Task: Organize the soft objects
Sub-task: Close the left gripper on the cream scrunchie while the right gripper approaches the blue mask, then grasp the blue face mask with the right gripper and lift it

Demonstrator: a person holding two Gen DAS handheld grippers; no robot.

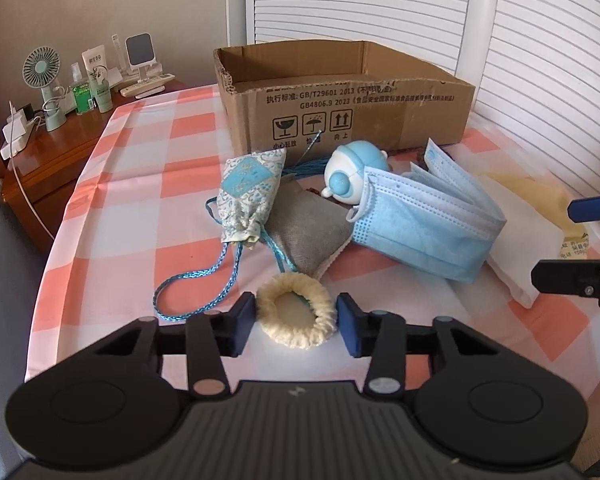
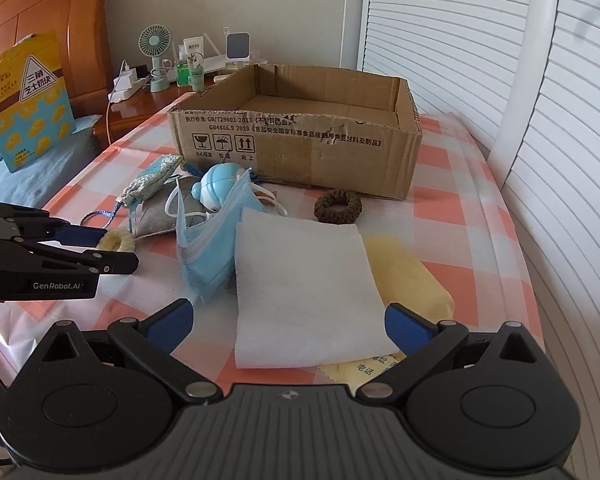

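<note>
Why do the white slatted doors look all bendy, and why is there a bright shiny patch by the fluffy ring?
Left wrist view: the fisheye lens bows the slatted doors, and daylight washes out the cloth around the cream ring between the left gripper pads. Right wrist view: the slats curve the same way at the edge, while the white pad looks evenly lit and sharp.

Left tool [image 1: 296,322] closed onto fluffy cream fabric ring [image 1: 296,312], pads touching both sides. Behind: blue pleated masks [image 1: 424,224], open brown cardboard box [image 1: 340,100].
</note>
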